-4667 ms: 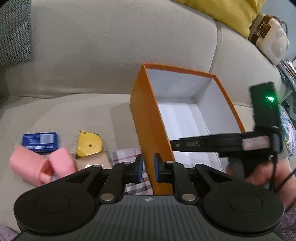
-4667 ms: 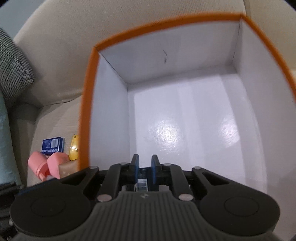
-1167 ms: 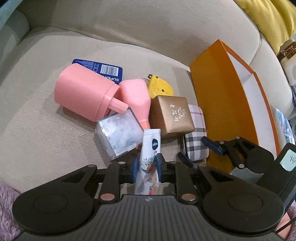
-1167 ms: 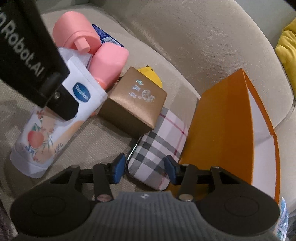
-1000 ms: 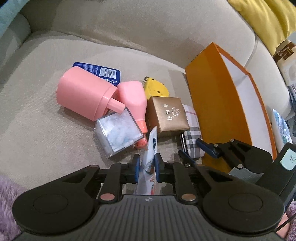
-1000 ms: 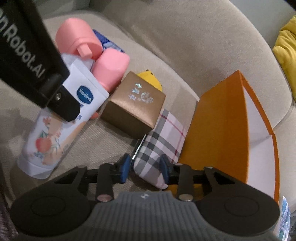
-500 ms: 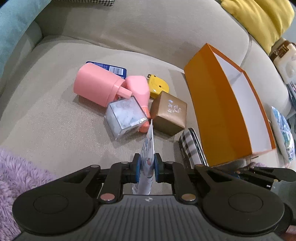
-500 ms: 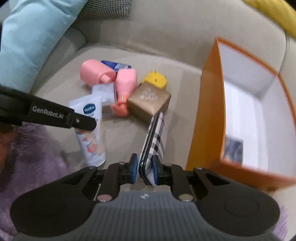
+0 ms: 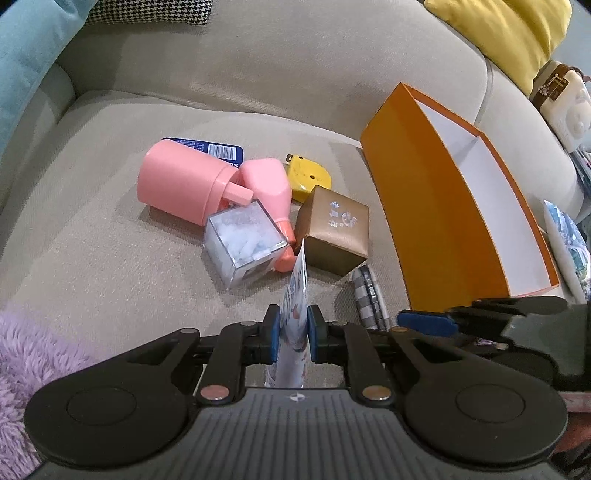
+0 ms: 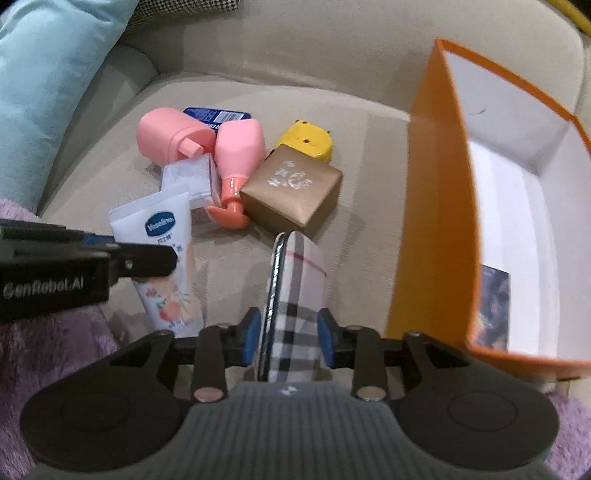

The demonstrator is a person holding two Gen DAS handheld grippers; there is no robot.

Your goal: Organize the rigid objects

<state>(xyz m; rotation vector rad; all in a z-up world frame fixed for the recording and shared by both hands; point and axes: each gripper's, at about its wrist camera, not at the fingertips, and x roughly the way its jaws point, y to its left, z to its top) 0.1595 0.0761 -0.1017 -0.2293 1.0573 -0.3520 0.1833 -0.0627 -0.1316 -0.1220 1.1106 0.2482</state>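
My left gripper (image 9: 291, 332) is shut on a white Vaseline tube (image 9: 295, 288), held edge-on above the sofa seat. My right gripper (image 10: 290, 332) has a plaid case (image 10: 295, 295) slanted between its pads, touching both while the jaws are opening. Its far end points at a gold box (image 10: 291, 195). An orange box (image 10: 432, 221) with a white inside stands to the right, open on top. Ahead lie a big pink bottle (image 9: 177, 188), a smaller pink bottle (image 9: 269, 184), a clear cube (image 9: 243, 240), a yellow gadget (image 9: 308, 177) and a blue tin (image 9: 214, 147).
A dark printed item (image 10: 495, 306) lies inside the orange box. A teal cushion (image 10: 44, 74) lines the left, a purple fuzzy throw (image 9: 22, 350) the near left. A yellow cushion (image 9: 509, 29) and a white bag (image 9: 565, 99) sit at the back right.
The right gripper closed on the plaid case, tipped it up on edge and rolled; its jaws now stand wider. The left gripper raised the tube slightly, and both views drew back from the pile.
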